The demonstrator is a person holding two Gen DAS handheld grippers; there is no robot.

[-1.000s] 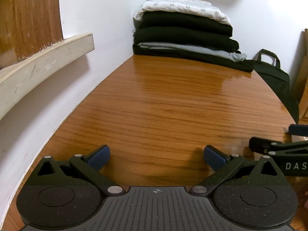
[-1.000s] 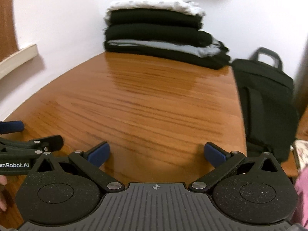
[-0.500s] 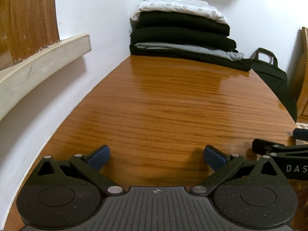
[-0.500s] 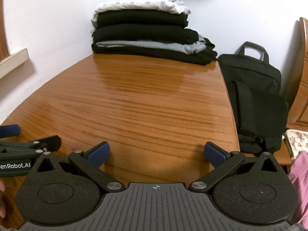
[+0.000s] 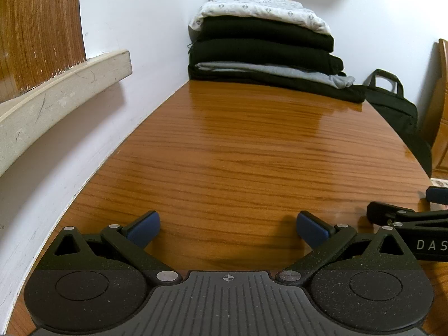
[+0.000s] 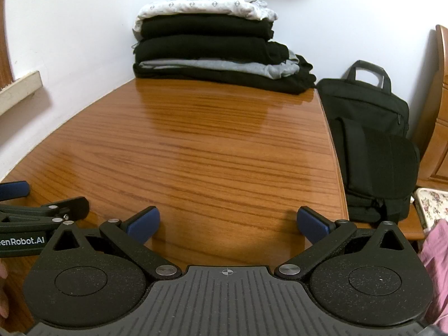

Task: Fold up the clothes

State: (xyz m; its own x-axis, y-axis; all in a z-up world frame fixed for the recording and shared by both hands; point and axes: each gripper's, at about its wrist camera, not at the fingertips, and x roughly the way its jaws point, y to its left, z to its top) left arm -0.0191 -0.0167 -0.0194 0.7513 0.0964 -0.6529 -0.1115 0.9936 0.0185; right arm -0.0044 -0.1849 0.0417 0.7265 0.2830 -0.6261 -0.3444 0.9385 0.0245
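Note:
A stack of folded clothes (image 5: 266, 47) (image 6: 212, 44) sits at the far end of the wooden table (image 5: 252, 154) (image 6: 196, 154), in the corner of two white walls: a white patterned piece on top, black and grey ones below. My left gripper (image 5: 228, 228) hovers open over the near table edge, nothing between its blue pads. My right gripper (image 6: 228, 224) is open and empty too, beside it. Each gripper shows at the edge of the other's view.
A black laptop bag (image 6: 369, 140) (image 5: 397, 112) stands off the table's right edge. A beige ledge (image 5: 61, 89) juts from the left wall. Wooden furniture (image 6: 436, 126), a floral cushion (image 6: 431, 201) and pink cloth (image 6: 436, 257) lie at the right.
Both views have swung slightly to the right, so the stack and bag sit a little further left in frame. Both grippers stay open and empty.

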